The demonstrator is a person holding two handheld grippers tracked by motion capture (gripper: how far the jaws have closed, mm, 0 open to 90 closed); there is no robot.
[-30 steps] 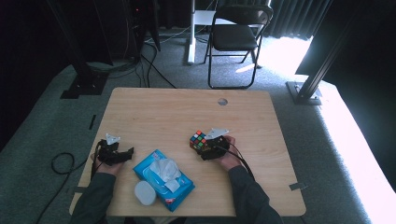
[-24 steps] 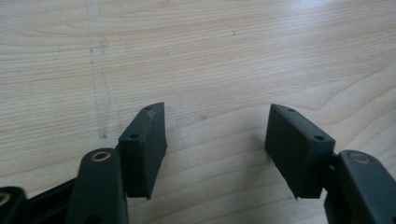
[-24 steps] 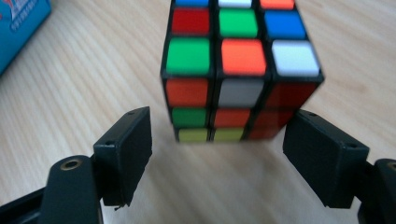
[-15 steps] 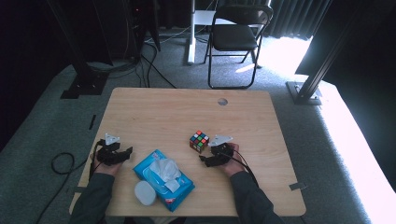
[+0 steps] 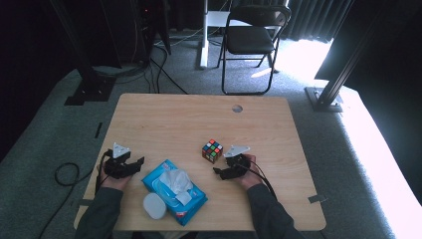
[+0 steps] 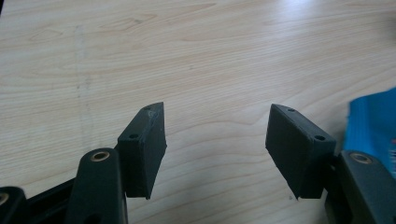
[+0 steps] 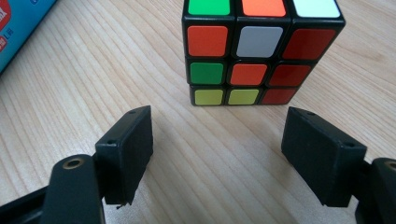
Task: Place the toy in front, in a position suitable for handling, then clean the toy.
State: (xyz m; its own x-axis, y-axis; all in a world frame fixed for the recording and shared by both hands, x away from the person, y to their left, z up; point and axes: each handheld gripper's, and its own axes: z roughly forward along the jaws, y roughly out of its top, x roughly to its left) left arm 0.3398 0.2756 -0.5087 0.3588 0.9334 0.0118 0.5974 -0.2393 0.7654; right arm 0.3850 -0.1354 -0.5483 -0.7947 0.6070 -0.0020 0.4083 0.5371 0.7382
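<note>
Puzzle cube (image 5: 212, 151) sits on the wooden counter (image 5: 174, 119), near the middle and a bit to the right. It has small squares of many colors. In the right gripper view the puzzle cube (image 7: 254, 51) shows orange, green, yellow, red and white squares, and it rests flat on the wood.

Right hand-held gripper (image 5: 224, 173) lies just beside the cube, on the side closer to the person. Its jaws are spread wide and hold nothing. In the right gripper view, the right hand-held gripper (image 7: 236, 149) points at the cube, and the cube is just past the two black tips, not between them and not touching them.

Left hand-held gripper (image 5: 133, 164) is at the left side of the counter, well apart from the cube. Its jaws are spread wide too, with nothing in them. In the left gripper view, the left hand-held gripper (image 6: 215, 149) has bare wood between its tips.

A blue pack of wipes (image 5: 175, 190) lies between the two hands, near the front edge of the counter. A white round lid (image 5: 155, 205) sits at its near corner. The blue pack of wipes (image 6: 371, 128) shows at the right edge of the left gripper view, just beside one jaw.

A black folding chair (image 5: 251, 37) stands on the floor behind the counter.
</note>
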